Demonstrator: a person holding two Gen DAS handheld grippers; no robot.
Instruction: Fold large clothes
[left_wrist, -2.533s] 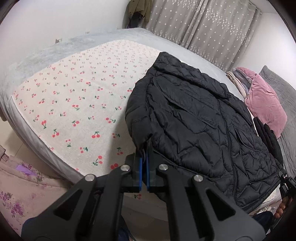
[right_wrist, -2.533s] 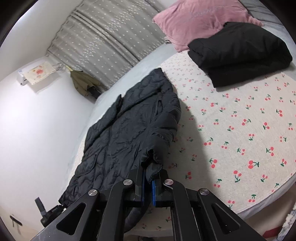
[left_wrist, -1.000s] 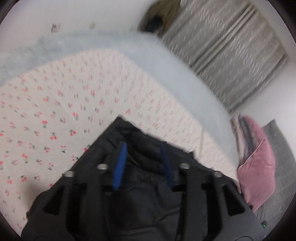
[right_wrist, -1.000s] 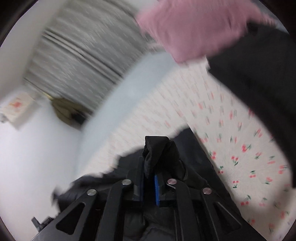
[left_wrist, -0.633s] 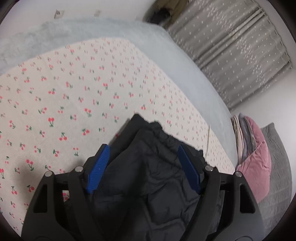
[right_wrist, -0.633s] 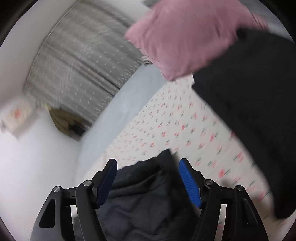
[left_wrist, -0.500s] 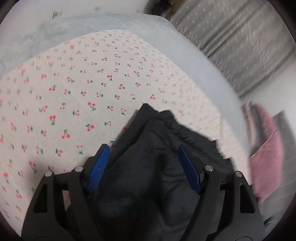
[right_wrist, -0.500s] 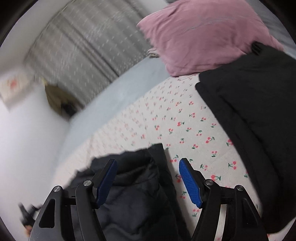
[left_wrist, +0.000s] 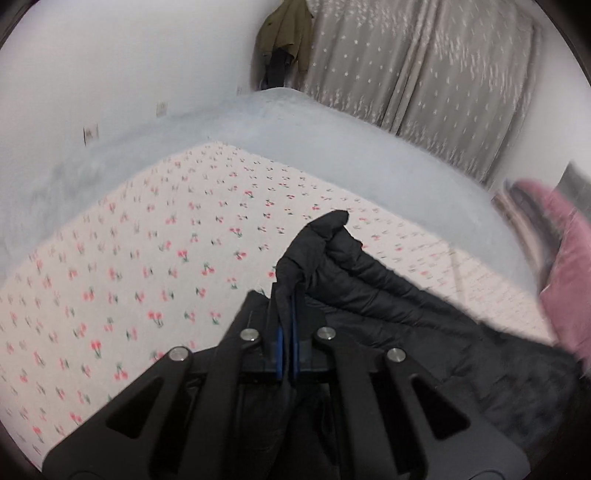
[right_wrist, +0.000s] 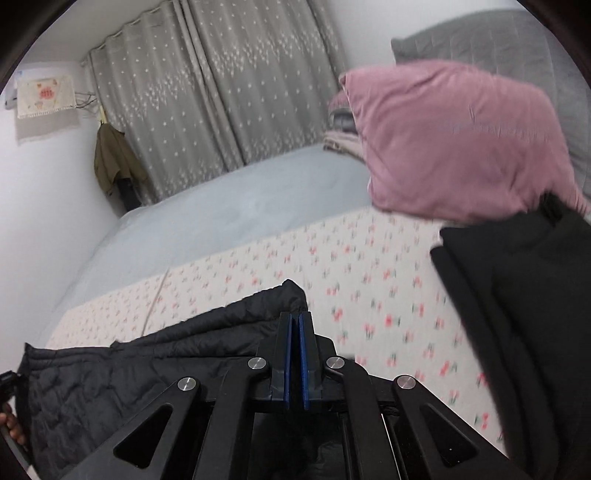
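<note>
A black quilted jacket (left_wrist: 388, 295) lies folded over on the cherry-print sheet (left_wrist: 147, 258). My left gripper (left_wrist: 286, 332) is shut on a fold of the jacket, which sticks up past the blue pads. In the right wrist view the jacket (right_wrist: 166, 350) spreads to the left under my right gripper (right_wrist: 295, 354), whose blue pads are pressed together with no cloth visible between them. The jacket's edge lies just beside and under the fingers.
A folded black garment (right_wrist: 517, 295) lies on the sheet at the right, next to a pink pillow (right_wrist: 454, 136). Grey bed cover (right_wrist: 221, 221), grey curtains (right_wrist: 221, 92) and a hanging olive coat (left_wrist: 284, 33) are behind. The other hand-held gripper shows at the left edge (right_wrist: 7, 384).
Both grippers held jacket corners and swung them across the bed, then opened over the jacket. Now both are shut again, the left on a fold of the jacket.
</note>
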